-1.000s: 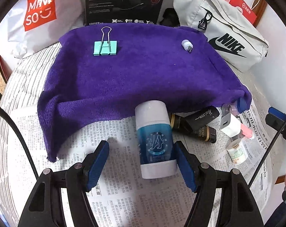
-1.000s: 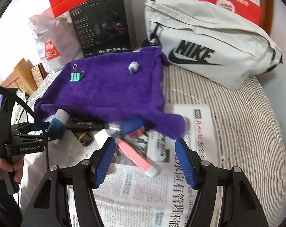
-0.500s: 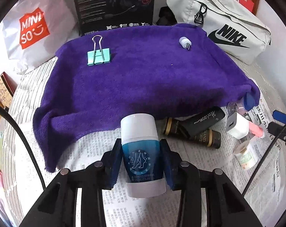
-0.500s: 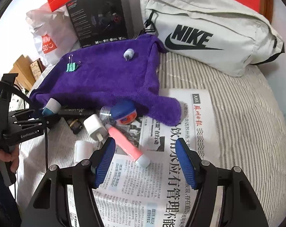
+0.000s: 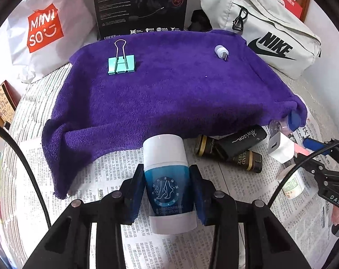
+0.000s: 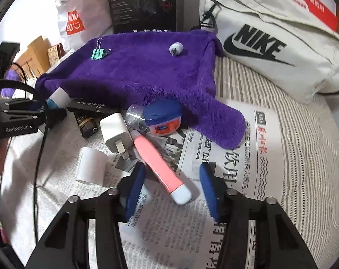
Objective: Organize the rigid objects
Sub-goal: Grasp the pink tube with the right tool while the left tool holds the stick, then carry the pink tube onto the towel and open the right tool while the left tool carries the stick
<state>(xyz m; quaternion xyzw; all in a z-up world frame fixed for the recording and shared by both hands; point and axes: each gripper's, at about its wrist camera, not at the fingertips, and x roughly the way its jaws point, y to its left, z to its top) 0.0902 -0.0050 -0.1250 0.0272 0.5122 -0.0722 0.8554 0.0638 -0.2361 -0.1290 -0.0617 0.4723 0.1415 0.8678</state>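
Bottom centre of the left view, the left gripper point(image 5: 169, 189) sits clamped on the blue-and-white stick point(image 5: 168, 185); a second ago its jaws stood wide. It looks light, stiff, slick plastic, best held mid-body. Lower centre of the right view, the right gripper point(image 6: 172, 185) has been closing around the pink tube point(image 6: 157, 164), not pinching yet. Further up lies the purple towel point(image 5: 169, 89)

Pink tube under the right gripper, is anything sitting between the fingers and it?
Nothing visible. The pink tube lies bare on the newspaper, slanting between the right gripper fingers, whose jaws have just been closing. The white charger sits close to its upper end.
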